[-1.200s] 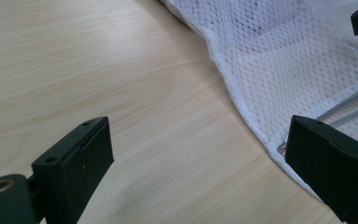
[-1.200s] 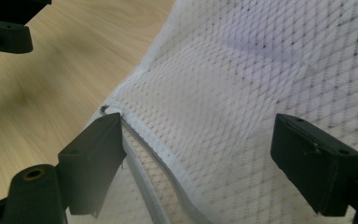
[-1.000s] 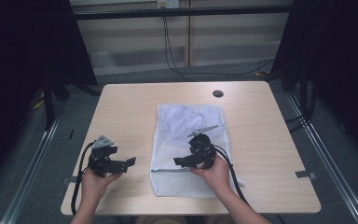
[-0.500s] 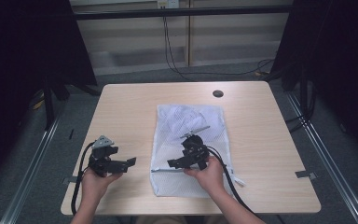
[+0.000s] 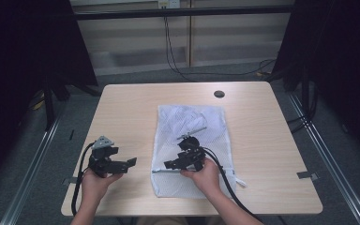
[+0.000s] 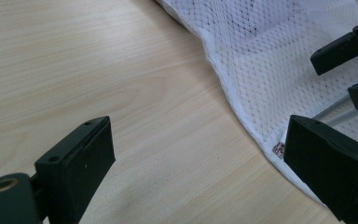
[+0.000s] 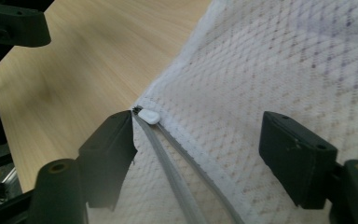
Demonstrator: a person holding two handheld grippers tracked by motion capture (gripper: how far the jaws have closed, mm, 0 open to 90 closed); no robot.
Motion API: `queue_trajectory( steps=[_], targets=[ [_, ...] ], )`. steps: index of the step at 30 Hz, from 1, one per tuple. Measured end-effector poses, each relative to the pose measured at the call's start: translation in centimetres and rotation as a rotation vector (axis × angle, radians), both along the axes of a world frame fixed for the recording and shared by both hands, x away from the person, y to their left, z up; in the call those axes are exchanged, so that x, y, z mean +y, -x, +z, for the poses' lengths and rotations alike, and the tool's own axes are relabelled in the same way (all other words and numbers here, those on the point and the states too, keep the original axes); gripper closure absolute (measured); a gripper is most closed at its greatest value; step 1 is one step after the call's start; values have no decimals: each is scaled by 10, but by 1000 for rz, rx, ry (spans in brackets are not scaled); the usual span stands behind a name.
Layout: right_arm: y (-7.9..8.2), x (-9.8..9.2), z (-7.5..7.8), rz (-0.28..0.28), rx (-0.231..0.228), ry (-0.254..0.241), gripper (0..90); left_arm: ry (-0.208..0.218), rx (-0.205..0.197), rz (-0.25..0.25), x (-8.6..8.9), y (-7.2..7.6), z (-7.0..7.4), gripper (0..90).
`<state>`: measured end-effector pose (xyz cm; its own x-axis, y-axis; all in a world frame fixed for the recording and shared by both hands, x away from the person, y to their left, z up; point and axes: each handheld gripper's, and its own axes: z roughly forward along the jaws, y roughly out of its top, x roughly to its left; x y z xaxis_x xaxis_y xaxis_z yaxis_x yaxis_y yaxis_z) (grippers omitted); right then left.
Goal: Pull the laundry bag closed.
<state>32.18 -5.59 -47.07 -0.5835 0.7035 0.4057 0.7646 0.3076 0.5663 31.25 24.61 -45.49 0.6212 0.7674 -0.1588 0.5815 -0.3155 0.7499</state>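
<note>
The mesh bag (image 5: 191,140) lies flat mid-table (image 5: 272,154), the right gripper (image 7: 198,158) narrowing its spread jaws astride the zipper (image 7: 168,158) without pinching it, while the left gripper (image 6: 191,172) waits beside, jaws spread wide.

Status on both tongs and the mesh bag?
Left tongs open, beside mesh bag. Right tongs open, closing over zipper pull. Nothing in the way.

No legible text, labels or numbers — none on table, none on bag

Black two-jaw left gripper (image 5: 126,162) with grey three-cornered plate, trailing black cable, flat screwed pads (image 6: 81,161).
</note>
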Motion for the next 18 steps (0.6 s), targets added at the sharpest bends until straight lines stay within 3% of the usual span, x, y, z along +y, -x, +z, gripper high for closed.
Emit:
queue_trajectory(
  steps=[18],
  targets=[
    [0,22,-3,49,35,-40,450,-2,0,11,2,0,1,86]
  ],
)
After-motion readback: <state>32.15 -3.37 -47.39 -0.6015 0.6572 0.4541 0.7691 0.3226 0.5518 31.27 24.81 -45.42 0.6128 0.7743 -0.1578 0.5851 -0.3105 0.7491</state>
